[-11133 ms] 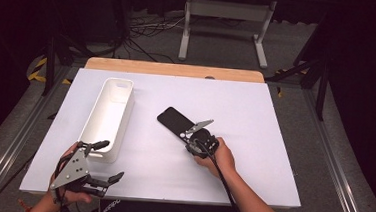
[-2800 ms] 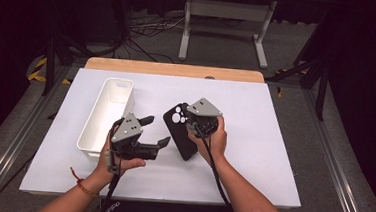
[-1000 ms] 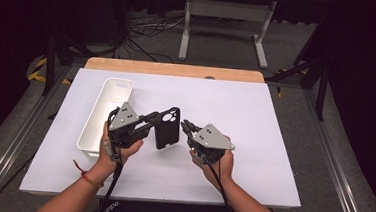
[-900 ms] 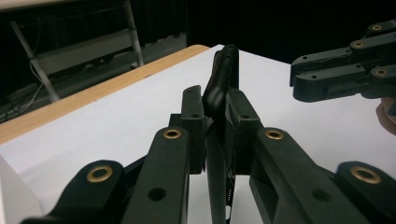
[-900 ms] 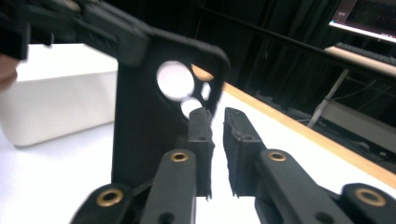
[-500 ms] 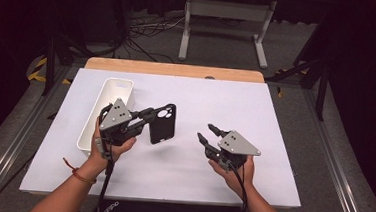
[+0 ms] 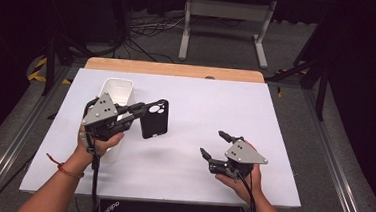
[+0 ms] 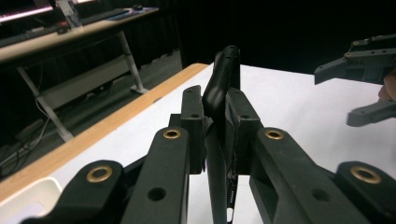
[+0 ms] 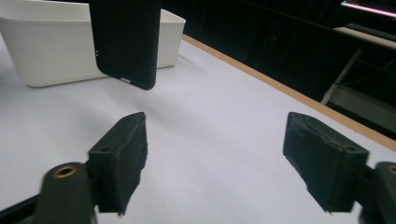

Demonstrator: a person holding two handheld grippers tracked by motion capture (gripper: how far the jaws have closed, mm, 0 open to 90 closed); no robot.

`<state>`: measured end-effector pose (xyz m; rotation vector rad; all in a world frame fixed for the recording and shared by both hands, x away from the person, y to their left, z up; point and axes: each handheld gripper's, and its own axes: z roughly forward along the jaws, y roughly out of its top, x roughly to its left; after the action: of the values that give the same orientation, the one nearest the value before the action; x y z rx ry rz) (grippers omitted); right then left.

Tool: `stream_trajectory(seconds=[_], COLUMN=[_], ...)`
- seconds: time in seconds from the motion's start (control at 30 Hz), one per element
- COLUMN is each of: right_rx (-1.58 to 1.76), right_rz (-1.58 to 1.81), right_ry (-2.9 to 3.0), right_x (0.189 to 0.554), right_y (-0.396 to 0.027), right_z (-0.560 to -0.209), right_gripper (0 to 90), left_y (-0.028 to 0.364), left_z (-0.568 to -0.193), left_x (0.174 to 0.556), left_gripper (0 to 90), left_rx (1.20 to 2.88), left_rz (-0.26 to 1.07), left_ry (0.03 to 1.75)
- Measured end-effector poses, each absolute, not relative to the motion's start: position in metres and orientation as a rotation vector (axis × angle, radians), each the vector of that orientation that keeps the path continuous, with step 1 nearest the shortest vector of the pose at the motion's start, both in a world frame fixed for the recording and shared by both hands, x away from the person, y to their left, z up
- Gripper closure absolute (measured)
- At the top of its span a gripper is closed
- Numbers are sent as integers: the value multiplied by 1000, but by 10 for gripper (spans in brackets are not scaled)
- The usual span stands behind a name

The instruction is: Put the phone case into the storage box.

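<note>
The black phone case [image 7: 154,118], left of centre in the high view, hangs above the table clamped edgewise in the left gripper [image 7: 136,113]; the right gripper [image 7: 218,147], lower right, has just been opening, nothing between its jaws. Probably bound for the white bin [image 7: 117,92]: keep it clamped until over the rim. White table [image 7: 226,108], dark room

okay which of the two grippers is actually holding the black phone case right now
The left gripper, beside the white bin: its jaws clamp the phone case off the table. The right gripper stands open, with nothing between its jaws.
</note>
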<state>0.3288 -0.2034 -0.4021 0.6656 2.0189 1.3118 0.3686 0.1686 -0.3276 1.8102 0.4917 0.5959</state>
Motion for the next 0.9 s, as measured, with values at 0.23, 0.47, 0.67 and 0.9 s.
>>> stream_trajectory(seconds=[0.23, 0.47, 0.67, 0.9], right_rx=[694, 720, 717, 709], right_rz=[1305, 1279, 1263, 1258], right_ry=[2021, 2051, 2047, 2054], right_x=[324, 324, 325, 325], right_y=[-208, -209, -210, -209], right_z=[-408, -411, -412, -413], right_gripper=[162, 138, 138, 139], left_y=[178, 189, 198, 210], left_z=[-319, -314, -313, -314], left_x=[373, 379, 387, 395], left_gripper=[804, 804, 804, 805], left_rx=[1801, 1812, 1812, 1791], left_rz=[629, 638, 640, 655], left_ry=[483, 473, 475, 490])
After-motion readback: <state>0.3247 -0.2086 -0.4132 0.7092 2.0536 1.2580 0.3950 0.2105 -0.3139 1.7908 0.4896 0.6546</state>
